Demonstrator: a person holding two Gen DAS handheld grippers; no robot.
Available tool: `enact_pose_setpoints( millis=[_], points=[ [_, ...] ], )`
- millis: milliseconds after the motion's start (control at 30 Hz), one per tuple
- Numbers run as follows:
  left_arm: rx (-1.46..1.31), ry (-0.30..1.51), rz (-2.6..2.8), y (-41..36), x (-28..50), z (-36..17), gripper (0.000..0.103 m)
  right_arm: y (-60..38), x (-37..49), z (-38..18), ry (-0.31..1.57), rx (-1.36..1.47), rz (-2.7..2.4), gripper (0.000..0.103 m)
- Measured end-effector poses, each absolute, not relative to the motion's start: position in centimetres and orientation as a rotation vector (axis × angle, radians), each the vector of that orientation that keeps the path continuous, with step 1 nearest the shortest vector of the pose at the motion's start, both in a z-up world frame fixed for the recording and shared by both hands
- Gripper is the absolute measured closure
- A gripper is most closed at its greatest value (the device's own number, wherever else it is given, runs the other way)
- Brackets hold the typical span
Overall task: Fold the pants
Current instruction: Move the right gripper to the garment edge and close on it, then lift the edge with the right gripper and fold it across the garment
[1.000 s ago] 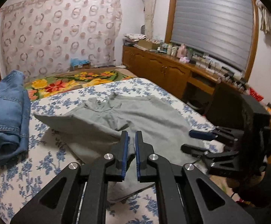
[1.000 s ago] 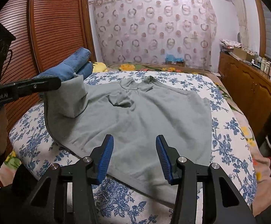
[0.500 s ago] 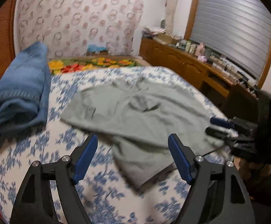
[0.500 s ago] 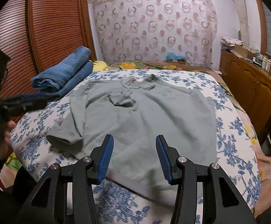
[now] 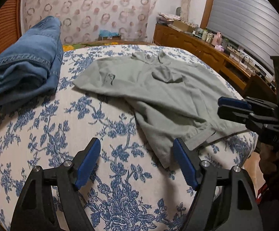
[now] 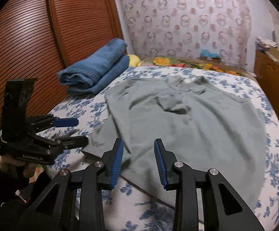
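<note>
Grey garment (image 6: 187,127) flat on floral bed (image 5: 78,140), hem at near edge, left gripper (image 5: 136,161) released, empty, right gripper (image 6: 138,161) closing over hem, nothing gripped

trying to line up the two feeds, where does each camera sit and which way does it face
Left wrist: on the left gripper, jaws wide open over the floral bedspread, looking across the bed; the right gripper enters at right.
Right wrist: on the right gripper, jaws closing with nothing pinched, above the grey garment; the left gripper and a hand show at left.
Shared: grey garment, folded jeans, bedspread, patterned curtain.
</note>
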State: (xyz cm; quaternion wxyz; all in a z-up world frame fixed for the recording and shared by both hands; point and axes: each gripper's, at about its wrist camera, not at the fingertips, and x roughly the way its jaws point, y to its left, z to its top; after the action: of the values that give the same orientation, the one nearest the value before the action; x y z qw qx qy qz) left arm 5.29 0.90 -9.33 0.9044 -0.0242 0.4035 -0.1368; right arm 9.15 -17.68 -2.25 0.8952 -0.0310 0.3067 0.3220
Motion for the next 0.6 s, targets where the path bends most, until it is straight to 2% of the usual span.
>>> enact_pose_setpoints(
  millis=[133,400,533,600],
  points=[
    [-0.066,0.84,-0.279,1.2,5.2,-9.7,0.025,-16.6,10.4,-3.3,0.686,-0.085,0.71,0.079],
    [-0.079,0.837,-0.275,1.4,5.1,-9.7,0.025,-15.7,12.5,-4.2,0.746,-0.105,0.726,0.082],
    [-0.08,0.829,-0.274,1.4,5.2,-9.7,0.025,-15.0,12.6,-3.9,0.735,-0.132,0.732,0.099],
    [-0.08,0.823,-0.274,1.4,5.2,-9.5,0.025,-14.9,11.8,-3.5,0.703,-0.139,0.724,0.1]
  ],
)
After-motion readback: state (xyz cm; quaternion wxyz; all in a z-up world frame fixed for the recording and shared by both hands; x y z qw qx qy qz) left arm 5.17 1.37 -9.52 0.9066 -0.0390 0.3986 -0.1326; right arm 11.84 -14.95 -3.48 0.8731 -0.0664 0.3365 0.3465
